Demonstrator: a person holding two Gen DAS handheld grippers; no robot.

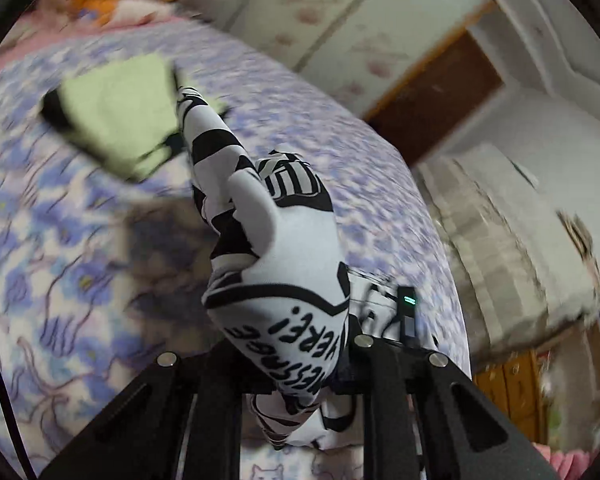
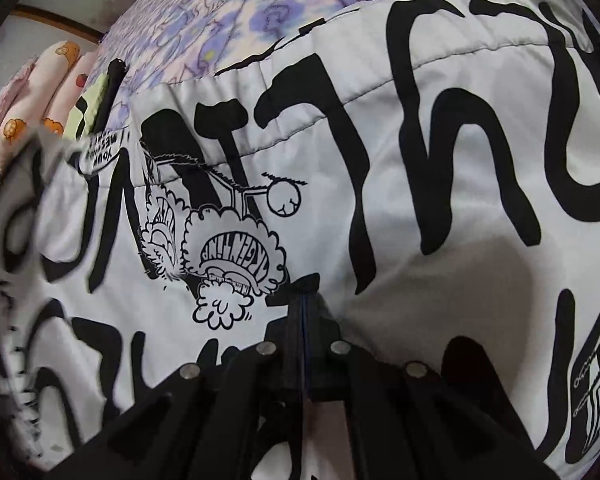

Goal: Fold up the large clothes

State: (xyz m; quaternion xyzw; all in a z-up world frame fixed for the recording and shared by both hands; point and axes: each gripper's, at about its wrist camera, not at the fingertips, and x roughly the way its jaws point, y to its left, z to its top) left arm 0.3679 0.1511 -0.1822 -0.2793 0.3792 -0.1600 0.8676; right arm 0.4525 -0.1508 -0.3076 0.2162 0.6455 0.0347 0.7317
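Left gripper (image 1: 296,376) clamps a bunched fold of the black-and-white graphic-print garment (image 1: 276,272), lifted at frame centre above the floral bedspread (image 1: 60,272). Folded pale-green garment (image 1: 120,108) upper left. Right gripper (image 2: 305,312) fingers pressed together, nothing between them, over the garment lying spread.

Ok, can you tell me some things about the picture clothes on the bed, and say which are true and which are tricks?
1. The left gripper pinches the black-and-white printed garment. True.
2. The bedspread is plain red. False: it has purple-blue flowers.
3. A folded pale green cloth lies on the bed. True.
4. The right gripper is wide open. False: its fingers are pressed together above the garment.
5. The garment has no writing. False: it carries big black letters and cartoons.
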